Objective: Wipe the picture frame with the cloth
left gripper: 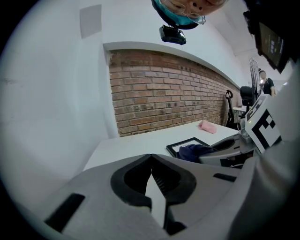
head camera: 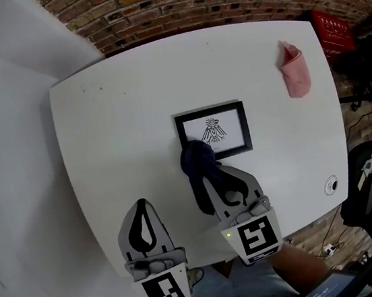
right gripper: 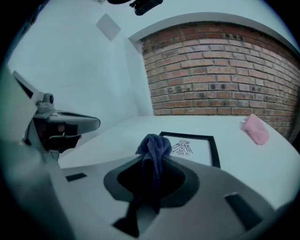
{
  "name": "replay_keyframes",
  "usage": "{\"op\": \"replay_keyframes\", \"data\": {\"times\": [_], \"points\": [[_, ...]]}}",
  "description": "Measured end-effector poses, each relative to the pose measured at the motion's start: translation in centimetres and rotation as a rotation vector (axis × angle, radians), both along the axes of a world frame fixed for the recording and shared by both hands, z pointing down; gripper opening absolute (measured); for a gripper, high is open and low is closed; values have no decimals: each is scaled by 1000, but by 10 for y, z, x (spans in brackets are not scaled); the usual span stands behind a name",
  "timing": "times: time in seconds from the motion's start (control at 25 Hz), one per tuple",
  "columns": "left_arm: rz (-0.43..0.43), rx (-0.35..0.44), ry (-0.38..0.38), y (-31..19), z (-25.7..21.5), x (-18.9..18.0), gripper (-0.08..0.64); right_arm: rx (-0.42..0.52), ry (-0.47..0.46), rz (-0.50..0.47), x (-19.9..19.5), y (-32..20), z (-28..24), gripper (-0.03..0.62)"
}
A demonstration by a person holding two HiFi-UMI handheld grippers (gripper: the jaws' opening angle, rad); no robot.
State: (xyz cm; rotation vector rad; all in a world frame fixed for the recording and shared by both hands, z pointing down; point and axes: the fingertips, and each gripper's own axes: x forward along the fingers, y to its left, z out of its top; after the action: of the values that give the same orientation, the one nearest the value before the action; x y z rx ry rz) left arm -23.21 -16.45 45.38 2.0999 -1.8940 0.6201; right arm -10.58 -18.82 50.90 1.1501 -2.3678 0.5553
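The right claw [head camera: 208, 173] was clamped on a dark blue cloth [head camera: 195, 158], its bunched end at the near-left corner of the picture frame [head camera: 227, 129] – which lay flat in the middle of the white tabletop [head camera: 121, 119]. The left claw [head camera: 141, 204] hung beside it over the near edge, jaws together on nothing. A pink cloth [head camera: 294, 72] lay well apart – toward the far-right corner.
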Motion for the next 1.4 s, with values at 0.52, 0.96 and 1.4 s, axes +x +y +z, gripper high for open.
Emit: {"op": "replay_keyframes", "data": {"times": [0.52,0.96,1.4], "points": [[49,5,-9,-4,-3,37,9,-15,-6,55,38,1,4,75],[99,0,-24,-11,-3,72,9,1,-17,98,76,-3,8,75],[163,5,-32,-20,-6,118,9,-20,-28,180,125,-3,9,75]]}}
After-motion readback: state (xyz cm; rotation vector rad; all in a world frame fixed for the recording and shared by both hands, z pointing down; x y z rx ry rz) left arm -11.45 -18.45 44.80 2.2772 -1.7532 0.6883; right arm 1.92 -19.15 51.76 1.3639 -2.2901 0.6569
